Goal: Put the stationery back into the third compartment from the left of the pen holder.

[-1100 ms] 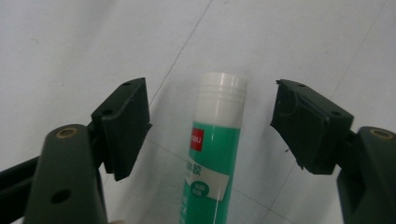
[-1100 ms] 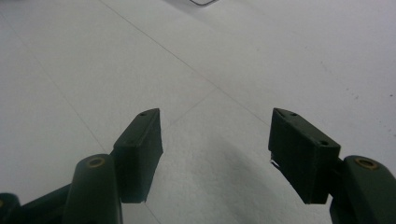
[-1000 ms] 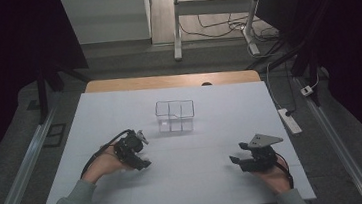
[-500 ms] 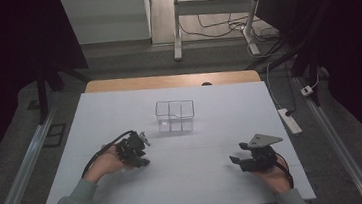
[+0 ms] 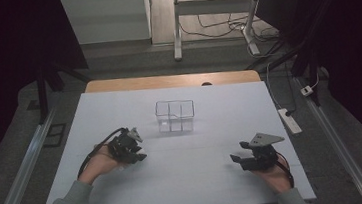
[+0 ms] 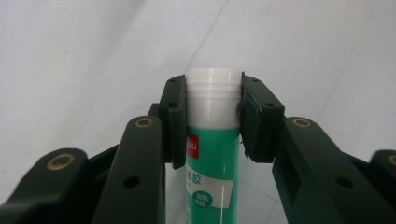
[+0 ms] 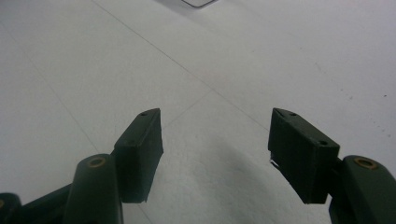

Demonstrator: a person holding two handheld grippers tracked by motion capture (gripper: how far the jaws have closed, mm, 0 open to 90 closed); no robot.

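Glue stick, green body w/ white cap, sits clamped in the left hand-held gripper, jaws pressing on the cap end just where white meets green. In the high view that left hand-held gripper is low over the tabletop, near the clear box but apart from it. Right hand-held gripper has jaws spread wide, nothing between, resting near the front right of the tabletop.

Risks, as I judge: grip is on the cap, not mid-body, so the cap may pull off or the tube may pivot and slip if swung fast. If it's meant for the box, a tilted tube could catch the thin wall or divider and tip or shove the light box; the right one is too far off to steady it.

Views: left gripper view gives the label, cap ridges, exact pad contact; high view barely resolves the stick, yet gives box compartments and spacing of both hands. Right gripper view catches just a box corner at top.
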